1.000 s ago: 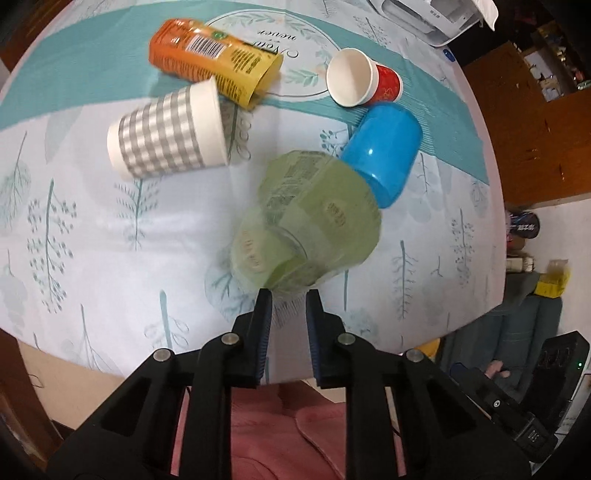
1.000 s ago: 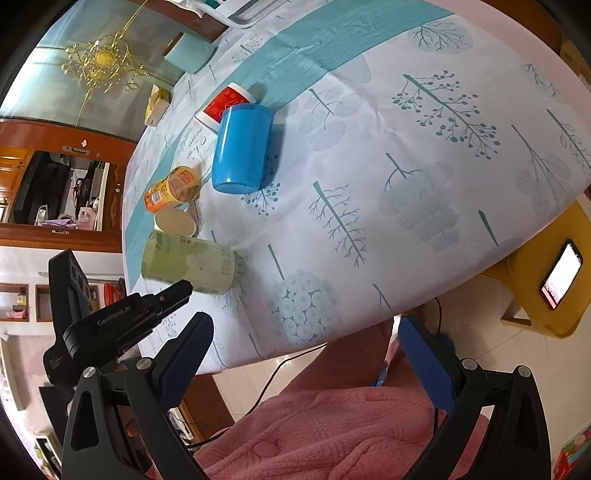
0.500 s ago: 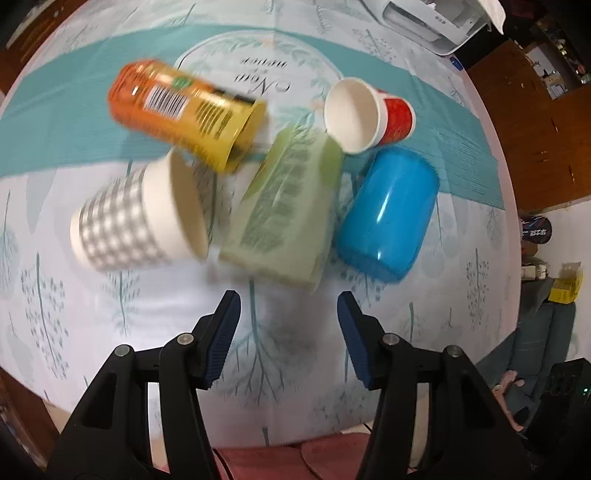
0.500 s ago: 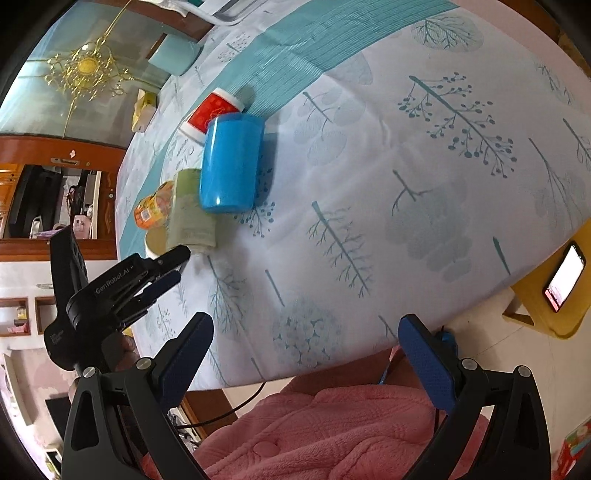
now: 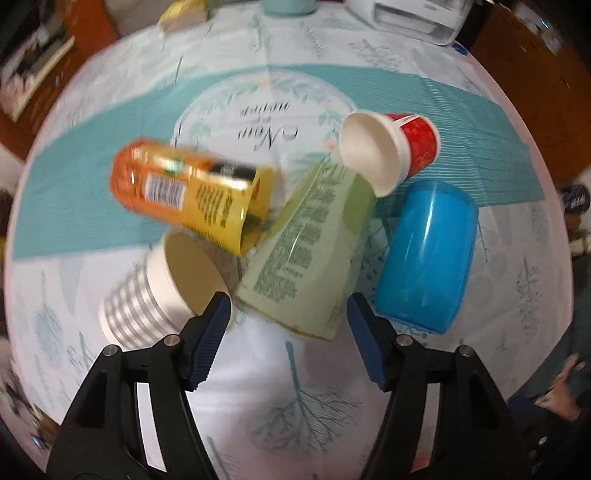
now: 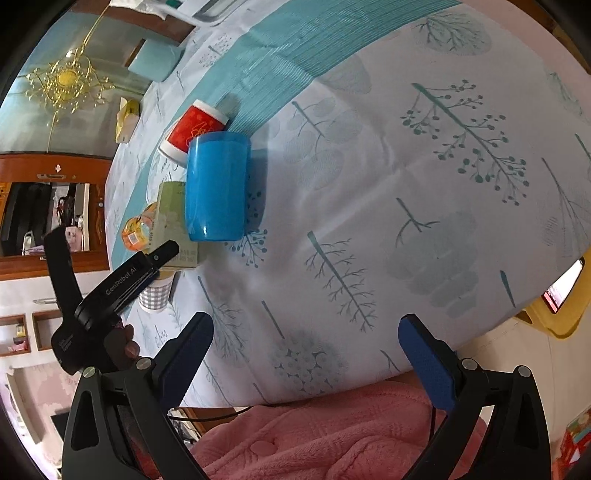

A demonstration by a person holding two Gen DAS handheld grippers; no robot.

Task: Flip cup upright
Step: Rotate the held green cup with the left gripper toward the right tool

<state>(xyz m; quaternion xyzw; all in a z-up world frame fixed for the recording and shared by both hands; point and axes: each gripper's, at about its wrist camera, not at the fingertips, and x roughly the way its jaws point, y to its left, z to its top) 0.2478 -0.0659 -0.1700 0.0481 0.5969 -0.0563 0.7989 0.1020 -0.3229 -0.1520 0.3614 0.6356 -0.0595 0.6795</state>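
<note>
Several cups lie on their sides on the table. A pale green cup (image 5: pixel 310 254) lies just beyond my open left gripper (image 5: pixel 288 332), which holds nothing. Beside it lie a blue cup (image 5: pixel 424 258), a red-and-white cup (image 5: pixel 388 147), an orange-yellow cup (image 5: pixel 192 192) and a grey checked cup (image 5: pixel 159 295). In the right wrist view the blue cup (image 6: pixel 216 188) hides most of the green cup (image 6: pixel 171 218), and the left gripper (image 6: pixel 162 254) reaches toward the green cup. My right gripper (image 6: pixel 306 354) is open and empty over the table's near edge.
The round table has a white and teal tree-print cloth (image 6: pixel 406 184). A white device (image 5: pixel 413 14), a teal box (image 6: pixel 155 62) and a yellow pack (image 6: pixel 127 118) sit at the far side. A pink robe (image 6: pixel 314 435) and a yellow stool with a phone (image 6: pixel 557 295) lie below the edge.
My left gripper let go of the green cup and opened; the cup now lies on its side among the others. The left gripper then moved closer over the cups. The right gripper barely moved.
</note>
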